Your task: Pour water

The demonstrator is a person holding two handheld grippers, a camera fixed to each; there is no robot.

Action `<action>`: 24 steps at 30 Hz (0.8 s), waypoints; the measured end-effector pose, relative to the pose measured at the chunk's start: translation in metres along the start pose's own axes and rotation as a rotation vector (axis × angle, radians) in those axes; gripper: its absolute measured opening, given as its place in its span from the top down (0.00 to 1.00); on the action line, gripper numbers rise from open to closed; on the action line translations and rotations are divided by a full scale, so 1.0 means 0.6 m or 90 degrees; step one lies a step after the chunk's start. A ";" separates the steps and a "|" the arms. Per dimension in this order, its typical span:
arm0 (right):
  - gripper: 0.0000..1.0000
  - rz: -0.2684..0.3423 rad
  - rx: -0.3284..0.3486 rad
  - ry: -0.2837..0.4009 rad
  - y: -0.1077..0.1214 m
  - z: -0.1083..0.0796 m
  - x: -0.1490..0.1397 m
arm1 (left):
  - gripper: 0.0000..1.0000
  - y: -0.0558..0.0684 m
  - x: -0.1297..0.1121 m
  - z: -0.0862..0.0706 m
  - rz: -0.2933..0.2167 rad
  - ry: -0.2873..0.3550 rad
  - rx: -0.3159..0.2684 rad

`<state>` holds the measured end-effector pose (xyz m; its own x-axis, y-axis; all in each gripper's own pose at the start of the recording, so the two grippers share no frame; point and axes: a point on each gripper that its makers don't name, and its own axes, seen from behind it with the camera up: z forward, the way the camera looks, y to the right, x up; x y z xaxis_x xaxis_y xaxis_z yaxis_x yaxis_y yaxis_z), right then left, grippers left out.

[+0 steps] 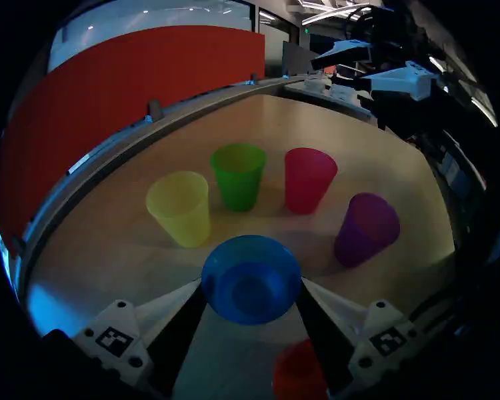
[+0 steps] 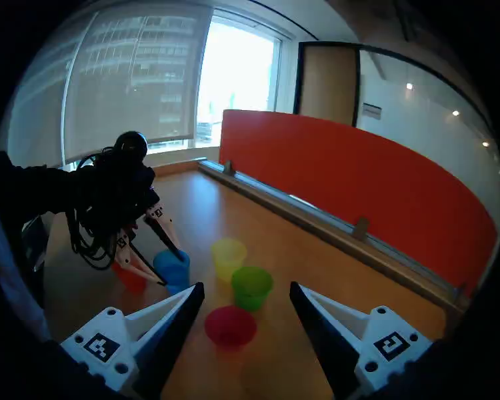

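Note:
A blue cup point(image 1: 251, 297) sits between my left gripper's point(image 1: 250, 281) fingers, which press on both its sides; I look down into its mouth and cannot see water in it. Beyond it on the wooden desk point(image 1: 390, 160) stand a yellow cup point(image 1: 180, 208), a green cup point(image 1: 238, 175), a pink cup point(image 1: 308, 179) and a purple cup point(image 1: 367, 229). An orange cup point(image 1: 298, 370) lies below the fingers. In the right gripper view my right gripper point(image 2: 246, 288) hangs open above the pink cup point(image 2: 230, 327) and green cup point(image 2: 251, 287). Farther left, the left gripper point(image 2: 172, 265) holds the blue cup point(image 2: 175, 273).
A red partition point(image 2: 383, 180) and a grey rail point(image 1: 117, 150) run along the desk's far edge. The yellow cup point(image 2: 228, 255) and orange cup point(image 2: 130, 277) stand near the left gripper. A person's dark sleeve point(image 2: 30, 187) and cables are at the left. The right gripper point(image 1: 347, 70) hangs at the far corner.

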<state>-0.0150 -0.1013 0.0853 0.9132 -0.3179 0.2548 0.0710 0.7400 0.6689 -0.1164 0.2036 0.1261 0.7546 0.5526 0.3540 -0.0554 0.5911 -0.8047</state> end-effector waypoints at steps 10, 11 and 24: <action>0.00 0.007 0.000 0.006 0.000 0.004 0.006 | 0.14 -0.001 0.008 -0.013 -0.011 0.015 0.004; 0.00 0.008 0.000 0.006 0.001 0.004 0.006 | 0.14 -0.001 0.010 -0.015 -0.013 0.018 0.005; 0.00 0.003 0.003 0.001 -0.006 0.015 0.010 | 0.14 0.000 0.056 -0.072 -0.024 0.095 0.033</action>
<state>-0.0134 -0.1115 0.0906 0.9141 -0.3142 0.2565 0.0656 0.7385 0.6710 -0.0631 0.1967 0.1175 0.8454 0.4377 0.3060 -0.0556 0.6420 -0.7647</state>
